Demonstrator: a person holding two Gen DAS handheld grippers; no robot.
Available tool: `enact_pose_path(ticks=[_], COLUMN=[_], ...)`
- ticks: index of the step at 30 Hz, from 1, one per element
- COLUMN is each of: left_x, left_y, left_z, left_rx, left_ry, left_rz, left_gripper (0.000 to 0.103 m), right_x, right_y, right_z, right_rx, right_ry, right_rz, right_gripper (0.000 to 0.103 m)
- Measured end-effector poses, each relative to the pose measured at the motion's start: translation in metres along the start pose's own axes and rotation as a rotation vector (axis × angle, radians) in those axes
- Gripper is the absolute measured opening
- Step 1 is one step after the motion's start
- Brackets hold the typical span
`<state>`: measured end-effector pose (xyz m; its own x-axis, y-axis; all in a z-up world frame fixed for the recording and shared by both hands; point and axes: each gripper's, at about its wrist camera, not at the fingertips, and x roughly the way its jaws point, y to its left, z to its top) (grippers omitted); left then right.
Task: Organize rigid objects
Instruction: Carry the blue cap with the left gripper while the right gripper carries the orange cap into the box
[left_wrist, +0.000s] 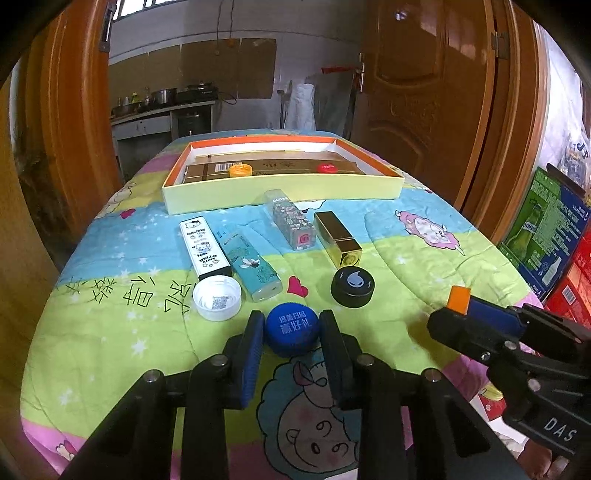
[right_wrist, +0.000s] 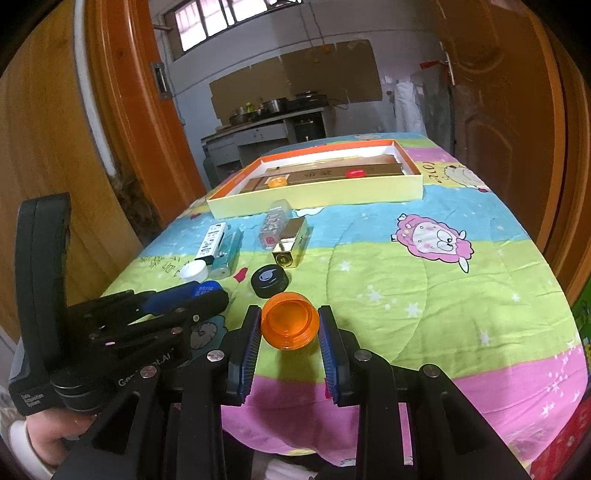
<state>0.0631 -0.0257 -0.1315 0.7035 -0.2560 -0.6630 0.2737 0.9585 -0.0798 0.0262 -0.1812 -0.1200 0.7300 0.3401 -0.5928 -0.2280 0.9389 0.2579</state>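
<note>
My left gripper (left_wrist: 291, 316) is shut on a blue bottle cap (left_wrist: 291, 328) with white print, which rests on the quilt at the near edge of the bed; a blue pad presses each side of it. The same cap (right_wrist: 207, 287) shows in the right wrist view, at the tip of the left gripper (right_wrist: 201, 291). My right gripper (right_wrist: 290, 313) is shut on an orange cap (right_wrist: 290, 325), held mouth toward the camera just above the quilt. In the left wrist view that orange cap (left_wrist: 459, 301) pokes out of the right gripper (left_wrist: 463, 308) at the right.
A shallow cream box (left_wrist: 280, 192) with an orange rim lies at the far end, with a yellow cap (left_wrist: 240, 170) and a red cap (left_wrist: 327, 168) inside. In front lie a white cartoon box (left_wrist: 205, 247), teal box (left_wrist: 251, 264), floral box (left_wrist: 293, 221), gold box (left_wrist: 337, 238), black cap (left_wrist: 352, 287) and white cap (left_wrist: 217, 298).
</note>
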Motion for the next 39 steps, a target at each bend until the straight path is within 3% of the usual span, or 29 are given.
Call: enact_pose_path(ticks=[39], left_x=[-0.025], left_y=[0.013], left_z=[0.043], left_rx=[-0.074], left_ry=[-0.086], left_rz=[-0.04], left_gripper=[0.031], right_x=[-0.007], right_y=[0.003], right_z=[0.026], right_rx=[-0.002], right_ry=[-0.026], right_rz=[-0.018], right_gripper=[0.031])
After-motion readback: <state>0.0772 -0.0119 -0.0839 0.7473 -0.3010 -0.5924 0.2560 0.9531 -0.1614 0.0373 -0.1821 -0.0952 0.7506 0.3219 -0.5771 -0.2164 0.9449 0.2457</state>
